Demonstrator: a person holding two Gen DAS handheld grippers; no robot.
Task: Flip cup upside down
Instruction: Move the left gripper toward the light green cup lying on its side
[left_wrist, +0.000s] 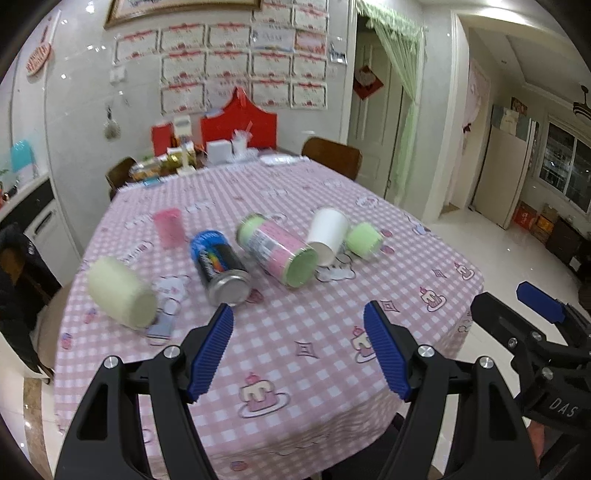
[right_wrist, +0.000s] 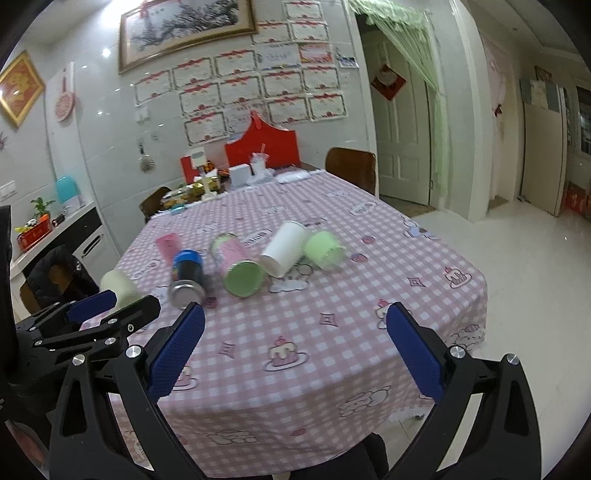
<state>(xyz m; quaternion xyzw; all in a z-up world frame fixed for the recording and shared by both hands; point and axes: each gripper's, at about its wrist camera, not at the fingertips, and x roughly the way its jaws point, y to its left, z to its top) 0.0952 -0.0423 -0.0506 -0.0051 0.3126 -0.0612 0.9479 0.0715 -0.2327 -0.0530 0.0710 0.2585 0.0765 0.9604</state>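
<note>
Several cups and cans lie on their sides on the pink checked tablecloth (left_wrist: 295, 332): a pale yellow cup (left_wrist: 120, 293), a blue-and-black can (left_wrist: 219, 267), a pink-and-green can (left_wrist: 277, 251), a white paper cup (left_wrist: 327, 234) and a green cup (left_wrist: 364, 238). A pink cup (left_wrist: 169, 227) stands behind them. My left gripper (left_wrist: 298, 317) is open and empty above the near table, short of the can. My right gripper (right_wrist: 295, 317) is open and empty; the white cup (right_wrist: 284, 247) and green cup (right_wrist: 323, 249) lie beyond it.
Boxes, a red board (left_wrist: 240, 122) and clutter fill the table's far end. Wooden chairs (left_wrist: 332, 155) stand at the far side. A counter (right_wrist: 55, 229) runs along the left wall. The tiled floor (left_wrist: 498, 258) lies right of the table edge.
</note>
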